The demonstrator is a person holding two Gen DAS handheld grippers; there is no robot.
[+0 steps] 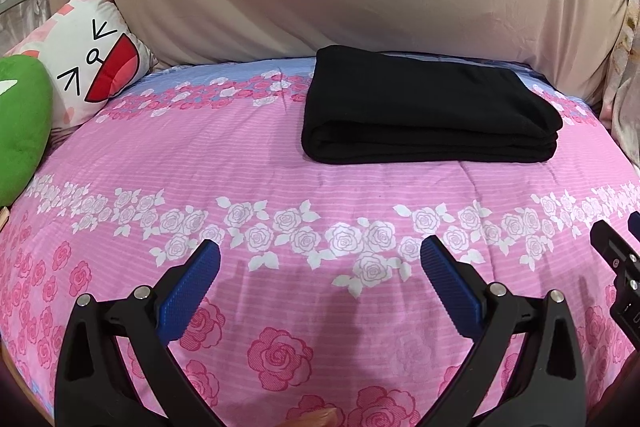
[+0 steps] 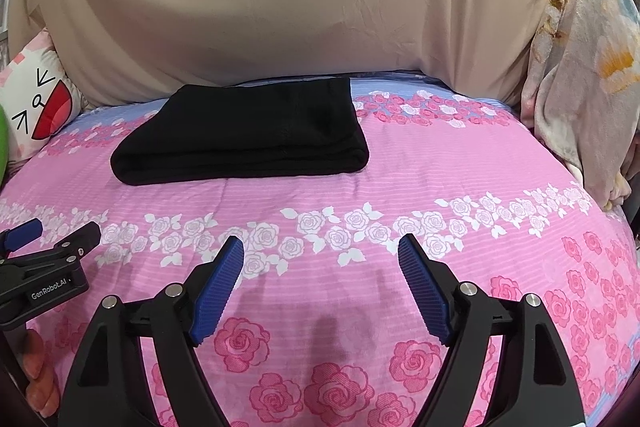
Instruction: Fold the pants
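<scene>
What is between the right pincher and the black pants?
Only the flowery pink bedspread; nothing lies between the right gripper and the folded black pants. The right wrist view shows it.

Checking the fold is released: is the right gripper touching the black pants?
Apart. The right wrist view shows the right gripper open, with bare bedspread between it and the pants.

We are reading "GenRobot.AI" in white on the black body of the left gripper (image 2: 28, 233); we are finding nothing else legible.
</scene>
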